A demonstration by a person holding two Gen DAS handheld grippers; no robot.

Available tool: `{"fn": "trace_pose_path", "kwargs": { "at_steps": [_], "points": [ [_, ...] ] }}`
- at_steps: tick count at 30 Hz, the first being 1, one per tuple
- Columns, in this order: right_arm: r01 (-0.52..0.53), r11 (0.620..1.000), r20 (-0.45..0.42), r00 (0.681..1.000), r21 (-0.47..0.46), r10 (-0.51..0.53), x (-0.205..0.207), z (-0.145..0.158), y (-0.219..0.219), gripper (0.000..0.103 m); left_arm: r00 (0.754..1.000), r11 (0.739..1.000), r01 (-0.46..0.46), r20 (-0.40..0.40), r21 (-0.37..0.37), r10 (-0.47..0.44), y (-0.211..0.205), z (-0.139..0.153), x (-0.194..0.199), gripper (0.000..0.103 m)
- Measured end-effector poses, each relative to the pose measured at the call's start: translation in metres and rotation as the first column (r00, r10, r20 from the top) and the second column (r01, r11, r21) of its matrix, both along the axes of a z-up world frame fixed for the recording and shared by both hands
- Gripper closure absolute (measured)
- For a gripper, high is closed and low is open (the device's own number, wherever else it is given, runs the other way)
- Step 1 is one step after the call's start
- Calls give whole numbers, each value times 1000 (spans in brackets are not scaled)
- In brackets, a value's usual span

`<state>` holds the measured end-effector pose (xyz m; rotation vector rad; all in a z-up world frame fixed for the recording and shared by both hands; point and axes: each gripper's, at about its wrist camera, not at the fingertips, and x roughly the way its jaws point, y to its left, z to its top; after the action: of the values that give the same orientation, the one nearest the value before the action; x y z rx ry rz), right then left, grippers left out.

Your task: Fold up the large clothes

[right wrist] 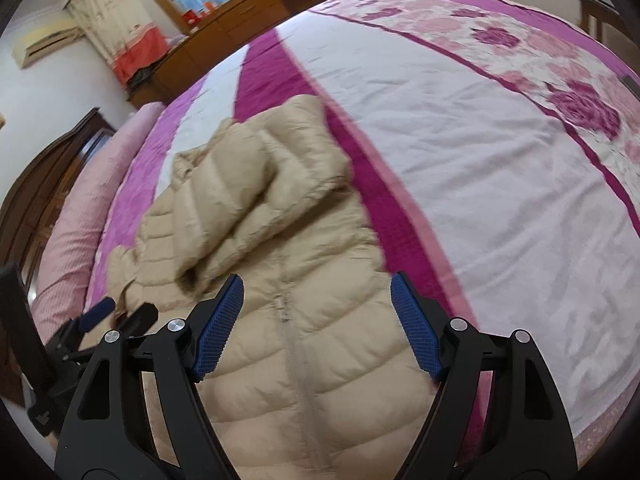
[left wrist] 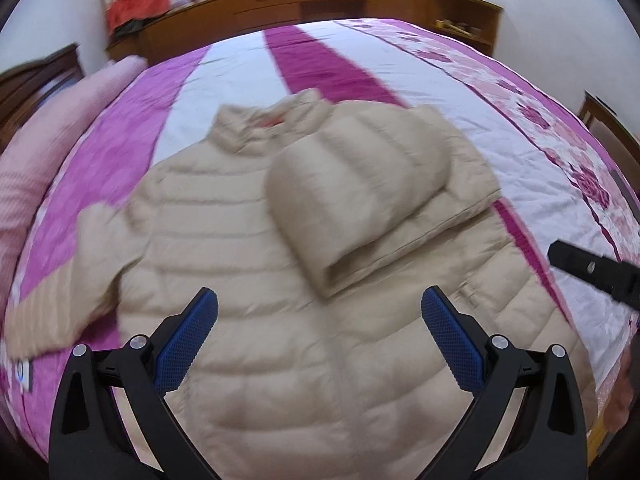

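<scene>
A beige quilted puffer jacket (left wrist: 248,264) lies front up on the bed, collar away from me. Its right sleeve (left wrist: 360,196) is folded across the chest; its left sleeve (left wrist: 76,276) lies stretched out to the left. My left gripper (left wrist: 320,308) is open and empty, above the jacket's lower body. My right gripper (right wrist: 318,292) is open and empty, above the jacket's zipper (right wrist: 296,364) near the hem. The folded sleeve also shows in the right wrist view (right wrist: 256,196). The left gripper shows at the left of that view (right wrist: 116,312), and part of the right gripper shows in the left wrist view (left wrist: 596,272).
The bed has a pink, magenta and white floral cover (left wrist: 400,80). A pink striped pillow (left wrist: 24,184) lies along the left side. A wooden cabinet (left wrist: 320,4) runs behind the bed and a wooden chair (left wrist: 608,120) stands at the right.
</scene>
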<state>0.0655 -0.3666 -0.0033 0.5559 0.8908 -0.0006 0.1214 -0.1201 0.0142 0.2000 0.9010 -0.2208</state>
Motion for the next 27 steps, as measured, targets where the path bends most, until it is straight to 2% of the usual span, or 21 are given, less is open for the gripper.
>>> {"fn": "trace_pose_path", "kwargs": {
  "at_steps": [8,10,15,18,21,22,24,26,27],
  "points": [
    [48,999,-17,999,26,-48,-8,-14,-21,27,989,992,112,91,56,-117,-58,-8,26,5],
    [55,998,-24,998,39,-54,-10,-19,-25,27,985,988,131,106,82,-139,-73,-14,34,8],
    [67,996,-37,997,57,-65,-16,-27,-30,27,976,978,161,124,134,-178,-106,-25,51,9],
    [73,995,-44,997,65,-71,-19,-31,-33,27,968,967,168,152,191,-198,-123,-33,57,10],
    [81,994,-48,996,73,-77,-22,-33,-36,27,966,961,164,159,225,-202,-133,-42,64,14],
    [82,994,-48,996,76,-79,-23,-33,-37,27,967,960,162,160,228,-201,-135,-44,67,18],
    [82,993,-46,996,83,-78,-25,-34,-39,27,965,959,166,161,231,-206,-136,-47,67,37],
    [78,993,-44,996,84,-74,-26,-34,-39,27,966,960,175,152,217,-211,-133,-47,69,70],
    [77,994,-45,996,83,-73,-25,-34,-39,27,966,963,183,145,196,-213,-131,-46,69,76]
  ]
}}
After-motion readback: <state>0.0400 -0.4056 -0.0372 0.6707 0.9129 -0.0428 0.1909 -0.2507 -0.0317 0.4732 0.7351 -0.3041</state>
